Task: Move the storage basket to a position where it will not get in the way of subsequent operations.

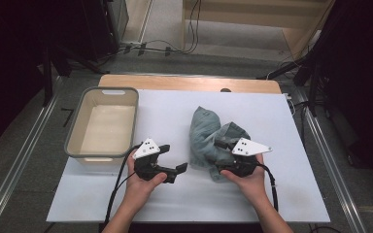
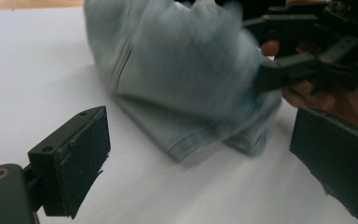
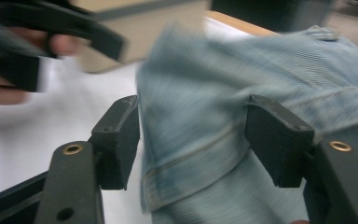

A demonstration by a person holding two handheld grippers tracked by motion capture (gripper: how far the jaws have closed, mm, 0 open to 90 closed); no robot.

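On the white counter (image 1: 175,194), right of centre, the crumpled blue denim garment (image 1: 209,141) lies in a loose heap; the grey tub (image 1: 77,127) sits empty at the far left, well apart from it.

Right claw (image 3: 191,140): spread, with a fold of denim between the jaws. The hemmed edge runs across the gap. The pads look close to the cloth but I cannot say they press on it, so I count this as not yet gripped. View is motion-blurred.

Left claw (image 1: 167,162): spread and holding nothing, resting just beside the garment's near-left edge. From its own camera the cloth's folded corner (image 2: 186,149) lies ahead on the counter, between the two pads but farther off.

Judgement on the step: I appear to be taking hold of the garment, probably to lift or spread it, perhaps toward the tub.

Notes for doing it well:
- Close the right claw on the stitched hem, not on a loose bulge; the hem should slip less.
- Catch one layer or a firm fold, not the whole wad.
- Bring the left claw to the near corner before lifting, so the weight is shared.
- Lift slowly; denim is heavy and may drag.
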